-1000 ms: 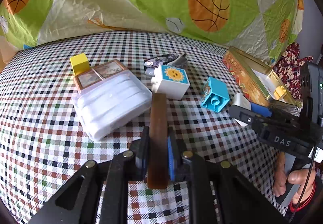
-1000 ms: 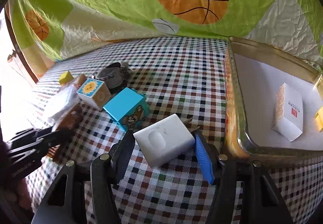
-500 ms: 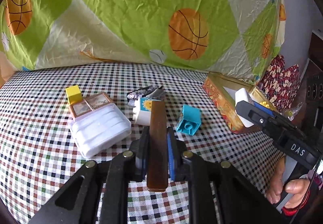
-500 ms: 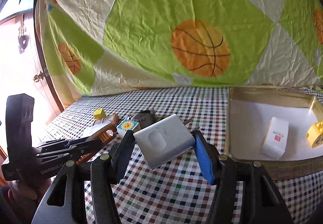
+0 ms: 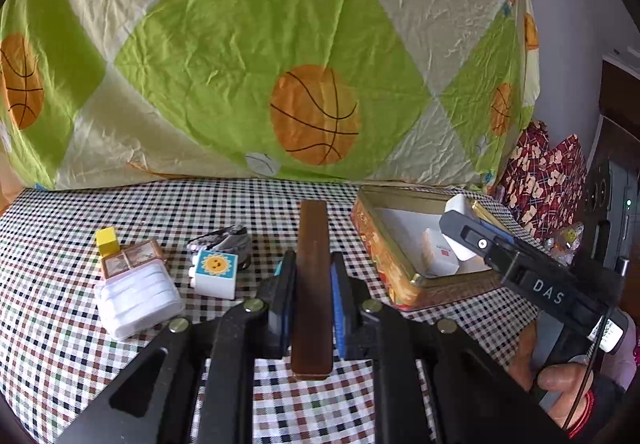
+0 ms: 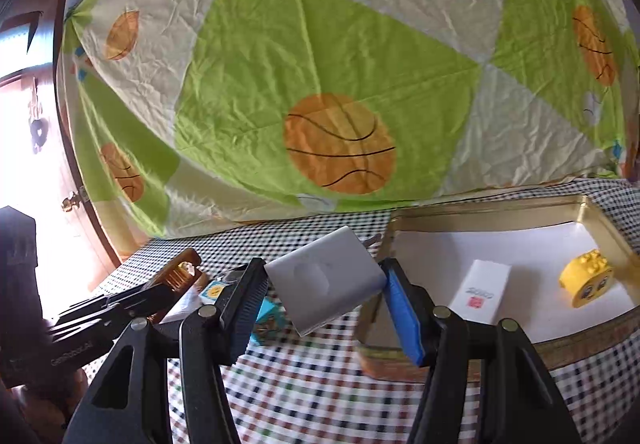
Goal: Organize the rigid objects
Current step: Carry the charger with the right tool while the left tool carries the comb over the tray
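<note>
Both grippers loaded, both clear of the checked tablecloth [image 5: 60, 344].

Left gripper [image 5: 314, 284]: jaws narrow, clamped on a flat brown amber comb [image 5: 314, 280], held edge-on in the air.

Right gripper [image 6: 324, 296]: jaws part-way apart, clamped on a white square plastic charger block [image 6: 326, 278], at the near rim of the gold rectangular tin [image 6: 492, 213].

Done: white carton [image 6: 480, 290] and yellow smiley brick [image 6: 586, 278] lie in the tin.

Left: both held items; sun-print white block [image 5: 214, 272], yellow cube [image 5: 107, 240], white ribbed packet [image 5: 136, 298] on the cloth.

Only the left view shows that loose pile clearly; only the right view shows the yellow brick inside the tin.
</note>
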The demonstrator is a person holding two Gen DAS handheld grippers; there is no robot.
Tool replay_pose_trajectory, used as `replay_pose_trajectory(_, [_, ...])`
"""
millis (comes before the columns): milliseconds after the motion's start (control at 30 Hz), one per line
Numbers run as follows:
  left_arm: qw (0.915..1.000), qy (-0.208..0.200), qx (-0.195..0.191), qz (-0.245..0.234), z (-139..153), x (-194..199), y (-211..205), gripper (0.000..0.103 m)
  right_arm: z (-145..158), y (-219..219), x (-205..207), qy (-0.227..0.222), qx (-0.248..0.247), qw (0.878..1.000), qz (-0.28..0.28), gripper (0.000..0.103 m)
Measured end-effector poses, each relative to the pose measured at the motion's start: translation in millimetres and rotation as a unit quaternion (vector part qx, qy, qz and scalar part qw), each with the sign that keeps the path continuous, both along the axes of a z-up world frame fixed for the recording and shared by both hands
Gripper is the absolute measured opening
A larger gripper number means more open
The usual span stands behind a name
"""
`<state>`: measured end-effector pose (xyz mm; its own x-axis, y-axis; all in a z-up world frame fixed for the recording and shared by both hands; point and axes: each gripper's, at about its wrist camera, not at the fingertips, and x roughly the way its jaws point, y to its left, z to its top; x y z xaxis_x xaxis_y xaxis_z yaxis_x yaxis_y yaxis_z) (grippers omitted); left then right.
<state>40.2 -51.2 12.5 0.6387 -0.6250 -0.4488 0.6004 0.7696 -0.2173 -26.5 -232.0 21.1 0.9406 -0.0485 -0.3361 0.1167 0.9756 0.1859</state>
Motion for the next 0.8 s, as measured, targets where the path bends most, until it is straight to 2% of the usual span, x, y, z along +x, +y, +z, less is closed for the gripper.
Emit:
replay_pose_trajectory(167, [0.9999,-0.012,-0.001,-0.012,9,-8,-35,0.014,3,-33,-14,-0.008,-0.022,0.999,-0.041,0.061])
replay_pose_trajectory(433, [0.9987,-0.025,0.012,-0.043,16,-22,-99,0.014,3,-104,-35,-0.007,-0.016,0.994,-0.11,0.061])
replay_pose_trajectory(533, [0.9981,-0.026,0.019,-0.053,16,-25,-124,0.014,2,-123,-40,-0.001,-0.036,0.99,-0.133,0.061])
replay_pose_trajectory(633, [0.9977,-0.027,0.035,-0.051,12,-27,-147,0.014,0,-139,-41,0.01,-0.061,0.986,-0.157,0.061])
replay_pose_trajectory(800, [0.9965,-0.024,0.065,-0.047,4,-27,-184,0.014,-3,-160,-37,0.028,-0.07,0.981,-0.18,0.061])
